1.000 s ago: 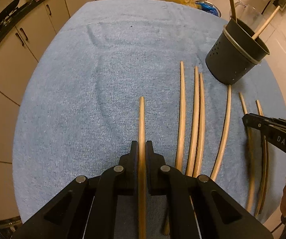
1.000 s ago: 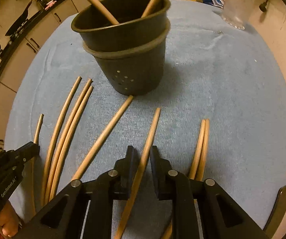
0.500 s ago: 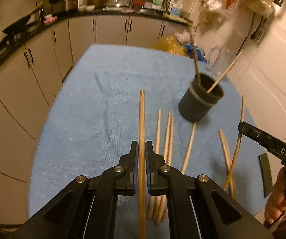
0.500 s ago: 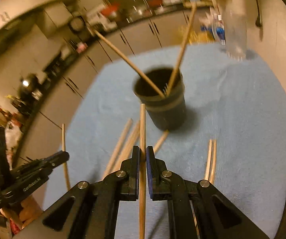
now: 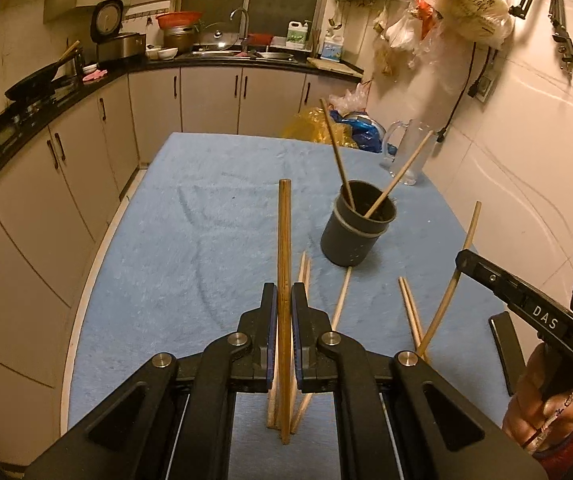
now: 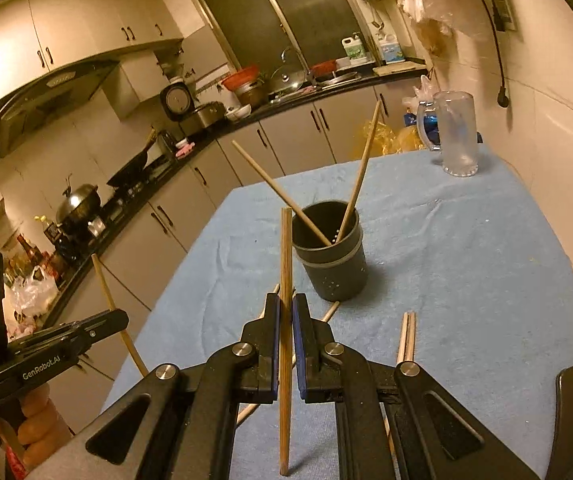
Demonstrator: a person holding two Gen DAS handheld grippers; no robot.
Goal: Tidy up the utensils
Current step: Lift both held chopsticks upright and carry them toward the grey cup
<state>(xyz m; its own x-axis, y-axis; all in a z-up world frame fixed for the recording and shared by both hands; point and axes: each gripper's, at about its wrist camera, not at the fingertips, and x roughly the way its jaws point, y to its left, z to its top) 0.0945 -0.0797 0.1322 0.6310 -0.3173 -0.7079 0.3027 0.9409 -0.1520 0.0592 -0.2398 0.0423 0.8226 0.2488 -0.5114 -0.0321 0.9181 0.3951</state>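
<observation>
Both grippers lifted off the counter point(image 5: 166, 240), jaws clamped on one chopstick each: left gripper point(image 5: 284, 300) and right gripper point(image 6: 285, 312). Risk: both heading for the holder point(image 6: 332, 268) at once, sticks could collide or tip it.

Ahead of me a clear glass mug point(image 6: 456, 136) stands at the far corner of the blue towel point(image 5: 206, 248). Beyond it, plastic bags point(image 5: 326, 126), pale cabinets point(image 5: 210, 100), a rice cooker point(image 5: 116, 38) and a wok point(image 6: 132, 168).

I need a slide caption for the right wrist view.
Right gripper holds one chopstick above the blue towel, near the dark holder.
</observation>
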